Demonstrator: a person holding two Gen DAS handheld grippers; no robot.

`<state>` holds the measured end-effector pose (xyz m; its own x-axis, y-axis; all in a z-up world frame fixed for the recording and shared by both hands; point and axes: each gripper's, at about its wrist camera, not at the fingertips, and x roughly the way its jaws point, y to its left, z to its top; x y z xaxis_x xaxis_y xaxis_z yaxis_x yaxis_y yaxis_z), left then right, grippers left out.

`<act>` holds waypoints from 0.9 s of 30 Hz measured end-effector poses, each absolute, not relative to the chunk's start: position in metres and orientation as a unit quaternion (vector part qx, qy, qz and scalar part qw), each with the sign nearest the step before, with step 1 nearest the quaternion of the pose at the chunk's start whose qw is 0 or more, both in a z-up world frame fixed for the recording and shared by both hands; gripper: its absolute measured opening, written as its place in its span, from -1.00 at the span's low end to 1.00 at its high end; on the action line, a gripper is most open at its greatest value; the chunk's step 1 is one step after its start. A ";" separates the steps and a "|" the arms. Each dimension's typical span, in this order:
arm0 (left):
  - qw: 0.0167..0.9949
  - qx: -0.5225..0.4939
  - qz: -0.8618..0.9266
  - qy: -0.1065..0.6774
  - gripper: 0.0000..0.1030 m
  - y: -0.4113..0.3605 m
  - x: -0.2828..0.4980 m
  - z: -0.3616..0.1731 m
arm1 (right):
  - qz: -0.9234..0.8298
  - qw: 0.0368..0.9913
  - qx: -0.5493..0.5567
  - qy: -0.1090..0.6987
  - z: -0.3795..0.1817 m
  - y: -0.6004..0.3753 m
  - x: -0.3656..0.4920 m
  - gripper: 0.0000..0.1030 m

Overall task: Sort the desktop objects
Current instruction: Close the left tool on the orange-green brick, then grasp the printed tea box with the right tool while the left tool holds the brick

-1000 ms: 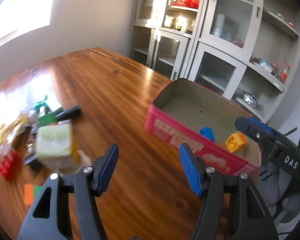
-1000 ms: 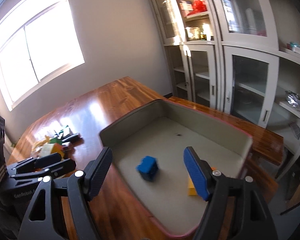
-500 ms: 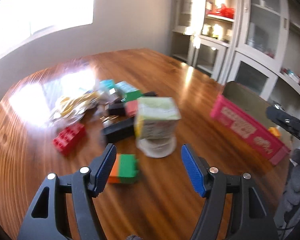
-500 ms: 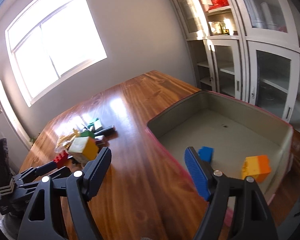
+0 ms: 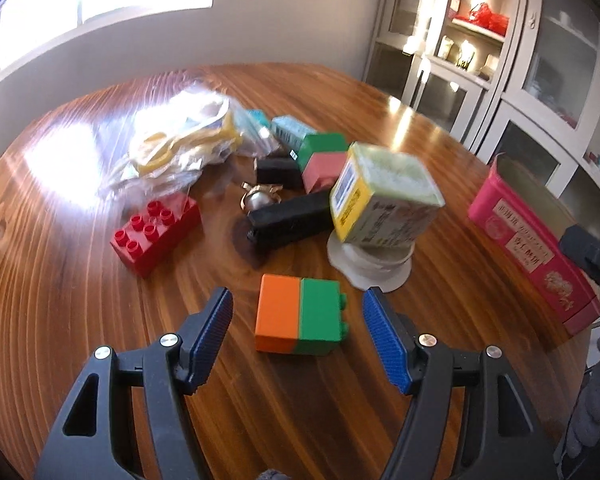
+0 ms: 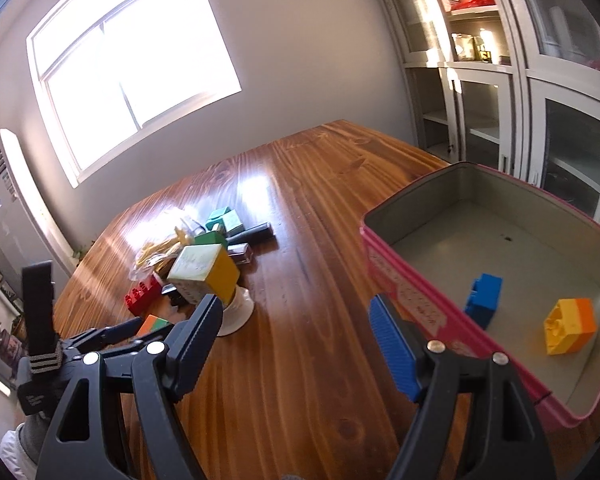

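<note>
My left gripper (image 5: 298, 334) is open, its blue pads either side of an orange-and-green brick (image 5: 300, 314) that lies on the wooden table (image 5: 80, 300). Behind the brick lie a red brick (image 5: 156, 232), a black box (image 5: 288, 218), a yellow-green carton (image 5: 384, 196) tilted on a white roll, a green-and-pink brick (image 5: 324, 160) and a plastic bag (image 5: 176, 148). My right gripper (image 6: 296, 338) is open and empty above the table, left of the pink tin box (image 6: 420, 308), which holds a blue brick (image 6: 484, 294) and a yellow-orange brick (image 6: 570, 330).
The pink tin (image 5: 528, 236) stands at the right in the left wrist view. The left gripper (image 6: 100, 340) shows at the lower left of the right wrist view by the pile. Glass-door cabinets (image 6: 520, 92) stand behind the table. A window (image 6: 128, 60) is on the far wall.
My left gripper has swung from the tin to the pile and come down around the orange-and-green brick. My right gripper has drawn back left from over the tin.
</note>
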<state>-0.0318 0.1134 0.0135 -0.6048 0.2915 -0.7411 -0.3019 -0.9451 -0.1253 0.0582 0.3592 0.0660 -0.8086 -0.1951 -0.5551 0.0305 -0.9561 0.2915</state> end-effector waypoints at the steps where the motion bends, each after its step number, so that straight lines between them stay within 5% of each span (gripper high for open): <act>1: 0.167 -0.417 0.894 0.004 0.37 0.113 -0.033 0.011 | -0.941 0.064 0.304 -0.134 0.066 0.356 0.057 0.54; 9: 0.184 -0.420 0.889 -0.016 -0.11 0.106 -0.032 0.009 | -0.936 0.085 0.317 -0.126 0.059 0.334 0.044 0.54; 27: 0.117 -0.377 0.918 -0.024 -0.11 0.065 -0.024 0.027 | -0.931 0.120 0.339 -0.068 0.065 0.264 -0.009 0.54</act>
